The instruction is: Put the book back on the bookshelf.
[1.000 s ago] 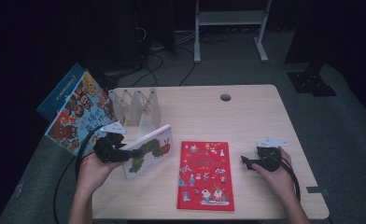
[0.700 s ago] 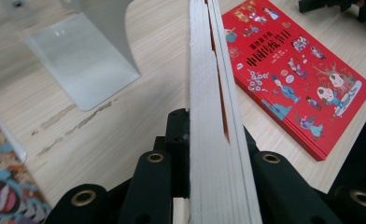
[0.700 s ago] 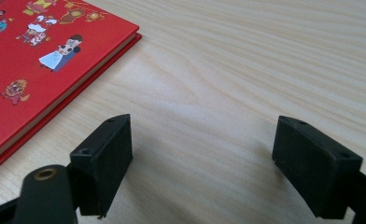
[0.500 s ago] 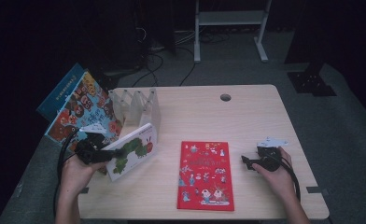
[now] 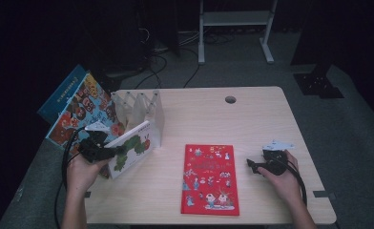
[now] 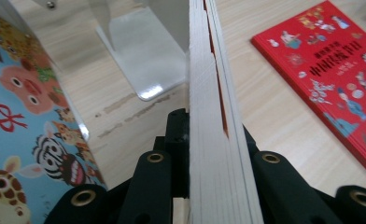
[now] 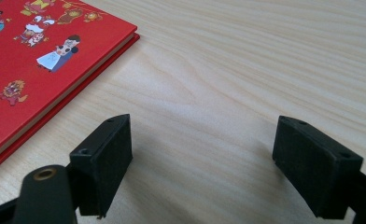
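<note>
The left gripper is clamped on a white hardcover picture book with a green caterpillar on its cover; in the left gripper view its black jaws press both sides of the book's thick stack of white pages, seen edge-on, with a thin red line running along the cover board. The book is held tilted above the table near its left edge, just in front of a clear acrylic book rack with upright dividers. The rack's glossy base plate lies flat on the pale wood-grain table.

The right gripper rests near the table's right edge with its jaws wide apart and nothing between them; its pads are matte black rectangular blocks, hovering just over bare wood.

A flat red hardcover book with small cartoon figures lies near the table's front edge, between the two grippers. A colourful animal-face picture book leans at the table's left edge, beside the rack.
</note>
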Action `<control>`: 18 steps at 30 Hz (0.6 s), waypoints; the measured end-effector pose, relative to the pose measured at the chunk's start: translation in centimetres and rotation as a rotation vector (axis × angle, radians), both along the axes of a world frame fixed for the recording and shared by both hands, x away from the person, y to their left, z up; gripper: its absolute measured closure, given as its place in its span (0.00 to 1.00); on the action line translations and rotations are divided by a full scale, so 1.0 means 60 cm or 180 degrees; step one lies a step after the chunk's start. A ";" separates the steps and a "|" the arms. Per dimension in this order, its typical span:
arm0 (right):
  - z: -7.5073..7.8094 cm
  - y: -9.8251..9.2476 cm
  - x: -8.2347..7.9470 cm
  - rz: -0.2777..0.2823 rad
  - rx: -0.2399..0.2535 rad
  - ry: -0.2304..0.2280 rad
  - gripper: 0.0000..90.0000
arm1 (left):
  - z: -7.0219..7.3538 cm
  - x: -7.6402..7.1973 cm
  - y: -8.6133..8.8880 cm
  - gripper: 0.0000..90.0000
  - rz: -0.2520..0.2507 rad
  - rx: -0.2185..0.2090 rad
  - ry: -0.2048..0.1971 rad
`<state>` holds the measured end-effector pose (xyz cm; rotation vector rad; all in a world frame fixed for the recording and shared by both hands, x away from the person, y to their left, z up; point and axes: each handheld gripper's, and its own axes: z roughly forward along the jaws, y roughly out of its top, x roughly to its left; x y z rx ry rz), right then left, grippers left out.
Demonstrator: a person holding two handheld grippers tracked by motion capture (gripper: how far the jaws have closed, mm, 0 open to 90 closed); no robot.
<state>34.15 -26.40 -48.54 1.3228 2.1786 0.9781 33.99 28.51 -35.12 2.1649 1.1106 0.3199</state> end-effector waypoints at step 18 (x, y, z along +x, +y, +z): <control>0.000 0.000 0.001 -0.0009 -0.0001 -0.0002 0.21 | -0.019 0.068 -0.022 0.84 0.0303 -0.0170 -0.0344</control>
